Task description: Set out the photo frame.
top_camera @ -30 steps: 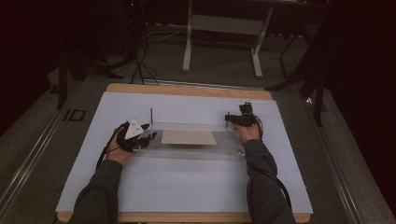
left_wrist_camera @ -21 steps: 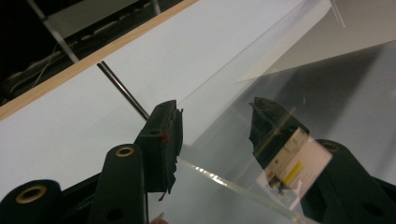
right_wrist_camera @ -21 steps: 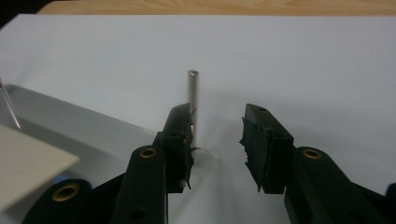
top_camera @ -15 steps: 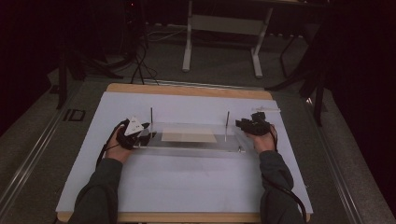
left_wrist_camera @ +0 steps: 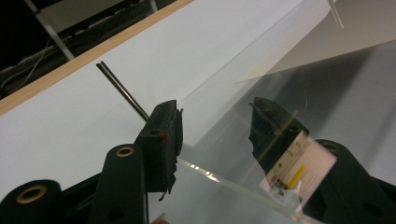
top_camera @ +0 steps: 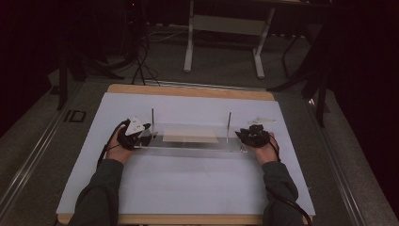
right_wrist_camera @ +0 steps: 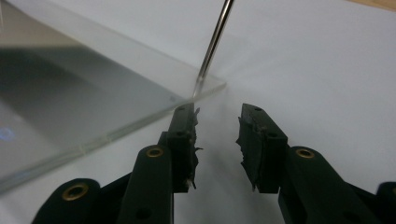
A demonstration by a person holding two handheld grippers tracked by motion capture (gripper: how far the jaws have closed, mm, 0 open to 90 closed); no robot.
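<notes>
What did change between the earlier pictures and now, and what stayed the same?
The right gripper moved from the far side of the clear plate, above its right rod, out and toward the person, to the plate's right end. Its jaws have just been closing a little, with nothing between them. The left gripper stayed at the plate's left end, and the plate, both rods and the tan sheet kept their place.

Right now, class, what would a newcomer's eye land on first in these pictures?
First, the clear plastic stand lying mid-table on the pale sheet, with two thin metal rods rising from it. Then the two black grippers at its ends: the left gripper straddles its edge, and the right gripper is open by its corner.
</notes>
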